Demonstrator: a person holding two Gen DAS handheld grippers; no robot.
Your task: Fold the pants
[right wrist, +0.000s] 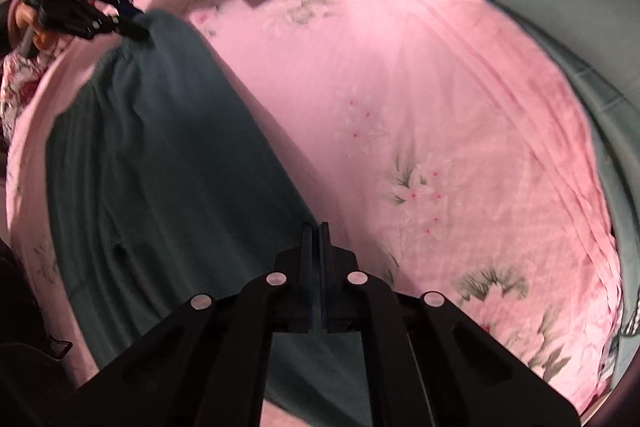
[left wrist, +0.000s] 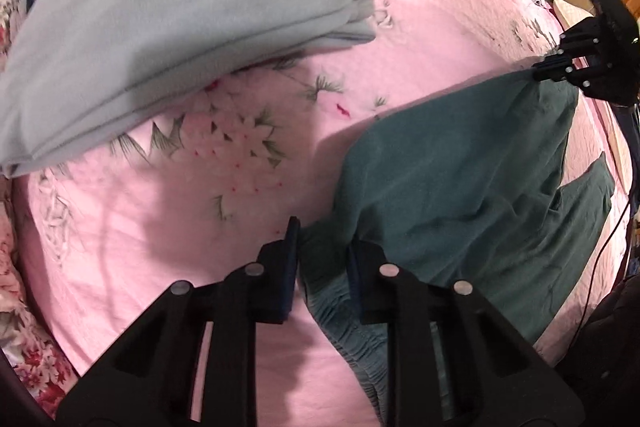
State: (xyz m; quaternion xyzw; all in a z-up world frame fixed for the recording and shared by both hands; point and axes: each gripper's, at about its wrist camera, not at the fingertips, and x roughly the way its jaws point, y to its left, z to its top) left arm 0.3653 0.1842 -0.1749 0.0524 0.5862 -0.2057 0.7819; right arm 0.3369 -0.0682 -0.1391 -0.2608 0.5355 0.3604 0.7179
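At the far left of the left wrist view a folded pale grey garment lies on the pink flowered bed cover, well apart from the work and best left alone. Toward the middle, the left tool is clamped on the gathered elastic waistband of the dark teal pants, with the bunched fabric pinched between its pads. Further right, the pants stretch across the cover to the right tool, which has pinched their far corner; in its own view its jaws stand closed flat together, with only a thin edge of cloth caught at the tips, if any. The pants lie on the bed between the two tools, rumpled and slack in the middle, with one leg showing a notch-like edge at the right side. The step in hand looks like the first lift for a fold. To do it well, both tools should rise together and draw gently apart so that the slack comes out before the cloth is carried over. The right grip looks shallow, so a sharp tug could pull the corner free. Keeping the two held points level should let the legs land edge on edge.
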